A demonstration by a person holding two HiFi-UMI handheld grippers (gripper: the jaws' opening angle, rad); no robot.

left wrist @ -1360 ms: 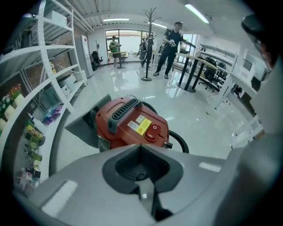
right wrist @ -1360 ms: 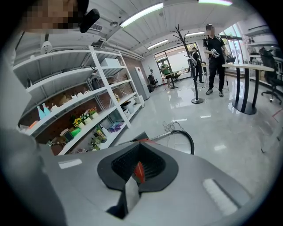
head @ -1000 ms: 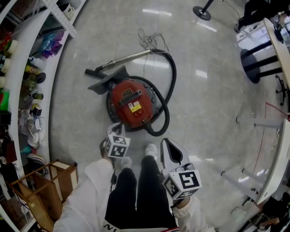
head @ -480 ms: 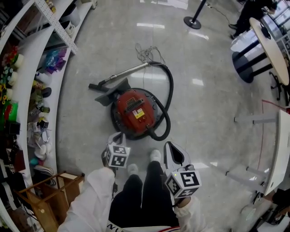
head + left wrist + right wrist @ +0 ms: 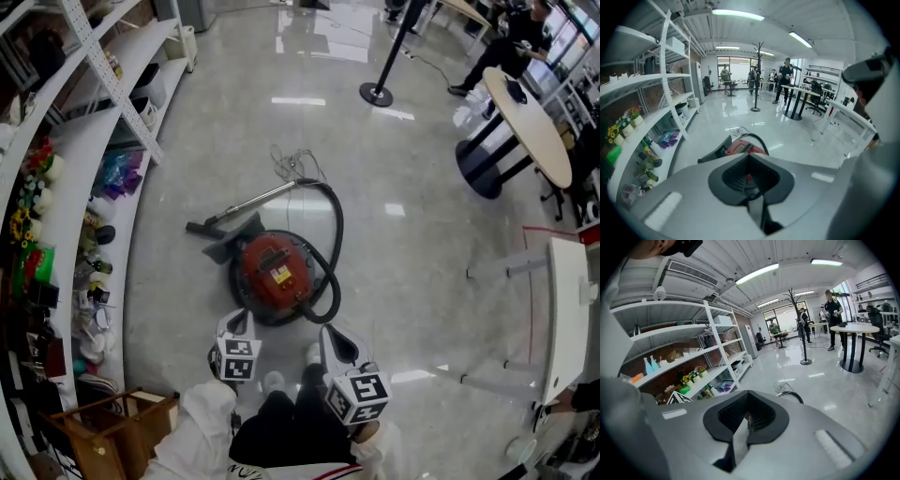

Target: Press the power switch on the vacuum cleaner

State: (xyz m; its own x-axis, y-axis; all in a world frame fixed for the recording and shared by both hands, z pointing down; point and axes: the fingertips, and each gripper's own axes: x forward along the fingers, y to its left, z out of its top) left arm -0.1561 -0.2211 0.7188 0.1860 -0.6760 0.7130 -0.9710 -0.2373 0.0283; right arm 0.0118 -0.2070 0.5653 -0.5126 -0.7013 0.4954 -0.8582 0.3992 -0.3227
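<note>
A red canister vacuum cleaner (image 5: 277,270) lies on the glossy floor ahead of the person's feet, with its black hose (image 5: 333,244) looping round to the right. Its metal wand (image 5: 253,203) ends at a floor nozzle (image 5: 230,239), and a loose cord (image 5: 291,164) lies beyond. My left gripper (image 5: 236,325) hovers just short of the vacuum's near left edge, jaws shut and empty. My right gripper (image 5: 336,342) is shut too, near the hose's right side. In the left gripper view the vacuum (image 5: 740,147) peeks over the left gripper (image 5: 749,155). The right gripper (image 5: 747,392) sees only the hose (image 5: 797,397).
Curved white shelves (image 5: 70,187) with bottles and flowers run along the left. A wooden crate (image 5: 103,427) stands at the bottom left. A stanchion base (image 5: 377,94), a round table (image 5: 525,117) and white tables (image 5: 562,309) stand to the right. People stand far off.
The head view has pulled back and tilted up, so the vacuum looks smaller and farther. Both grippers sit lower in the frame, still shut, the same distance apart.
</note>
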